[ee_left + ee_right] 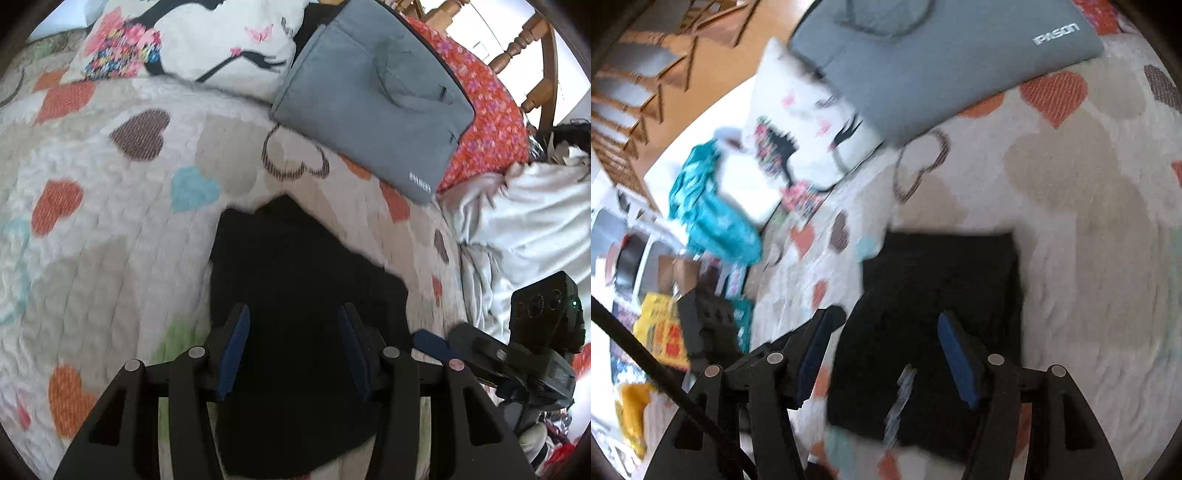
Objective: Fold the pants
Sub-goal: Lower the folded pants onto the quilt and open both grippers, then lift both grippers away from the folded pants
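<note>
The folded black fabric pants (291, 295) lie on the heart-patterned quilt (110, 229). Both grippers, left (292, 321) and right (892, 325), have spread fingers (holding nothing); a careless grab could undo the fold.

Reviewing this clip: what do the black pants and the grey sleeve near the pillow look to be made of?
Black pants: soft matte fabric, probably knit or cotton; it lies limp and flat, without shine. Grey sleeve: felt-like or brushed woven textile, matte, with stitched seams and a small printed logo; likely padded, though that is uncertain.

Pants (295, 295) near edge hidden behind left tongs (293, 325); right-wrist view motion-blurred, floor clutter (665, 332) unreadable.
</note>
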